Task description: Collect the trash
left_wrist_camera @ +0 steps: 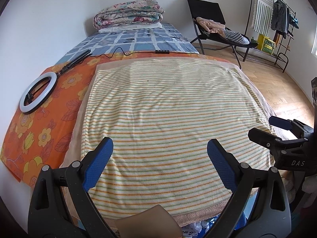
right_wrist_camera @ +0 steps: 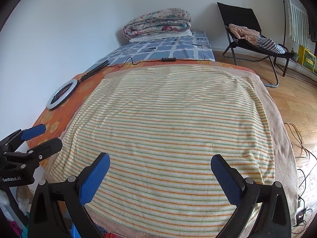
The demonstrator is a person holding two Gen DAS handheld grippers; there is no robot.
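Observation:
A yellow striped towel [left_wrist_camera: 164, 115] lies flat on the bed, also seen in the right wrist view [right_wrist_camera: 168, 130]; no trash shows on it. My left gripper [left_wrist_camera: 160, 144] is open and empty above the towel's near edge. My right gripper [right_wrist_camera: 160, 159] is open and empty above the same edge, and it shows at the right of the left wrist view [left_wrist_camera: 277, 125]. The left gripper shows at the left of the right wrist view [right_wrist_camera: 39, 136]. A tan flat object [left_wrist_camera: 148, 222] and a blue container with white crumpled stuff [left_wrist_camera: 200, 225] lie below the bed's near edge.
A ring light on a stand [left_wrist_camera: 38, 92] and its cable remote [left_wrist_camera: 162, 51] lie on the orange flowered sheet. Folded quilts [left_wrist_camera: 128, 13] sit at the bed's far end. A black chair with clothes [left_wrist_camera: 216, 27] and a clothes rack [left_wrist_camera: 277, 17] stand right. Cables [right_wrist_camera: 301, 148] trail on the wood floor.

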